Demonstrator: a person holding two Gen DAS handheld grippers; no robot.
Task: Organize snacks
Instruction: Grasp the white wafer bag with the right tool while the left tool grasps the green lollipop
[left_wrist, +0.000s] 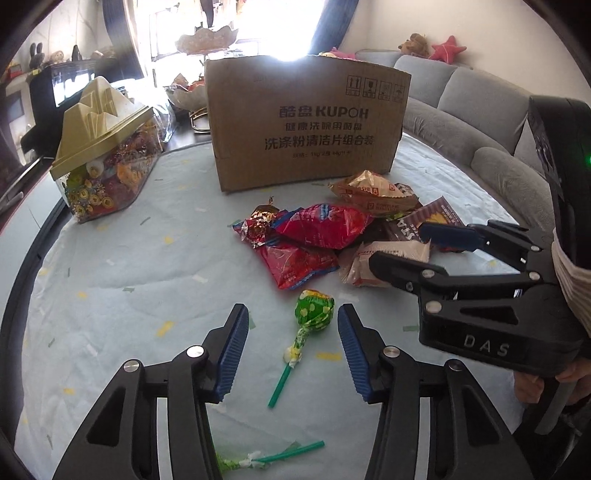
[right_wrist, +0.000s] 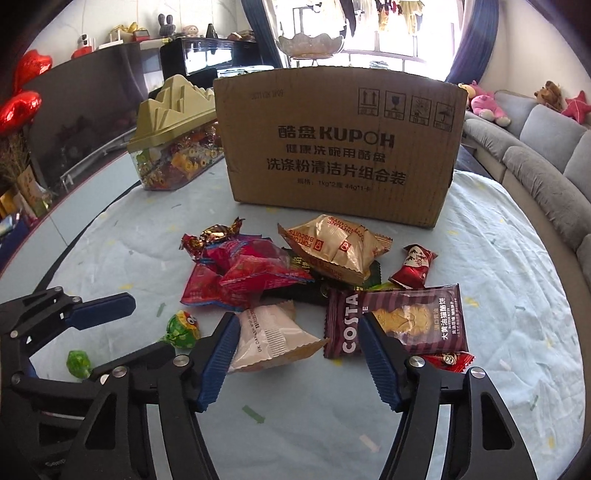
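A pile of snack packets lies on the round table in front of a brown cardboard box (left_wrist: 306, 122) (right_wrist: 340, 147). My left gripper (left_wrist: 291, 332) is open, its jaws on either side of a green lollipop (left_wrist: 314, 308) lying on the cloth. My right gripper (right_wrist: 295, 339) is open and empty, with a white packet (right_wrist: 273, 338) between its jaws and a brown COSTA packet (right_wrist: 399, 321) by its right finger. Red packets (right_wrist: 243, 280) and a gold biscuit packet (right_wrist: 336, 247) lie further back. The right gripper also shows in the left wrist view (left_wrist: 399, 243).
A clear candy box with a gold lid (left_wrist: 107, 155) (right_wrist: 173, 147) stands left of the cardboard box. A second green lollipop (left_wrist: 258, 459) lies near the front edge. The table (left_wrist: 129, 258) has a pale blue cloth. A grey sofa (left_wrist: 461, 110) runs along the right.
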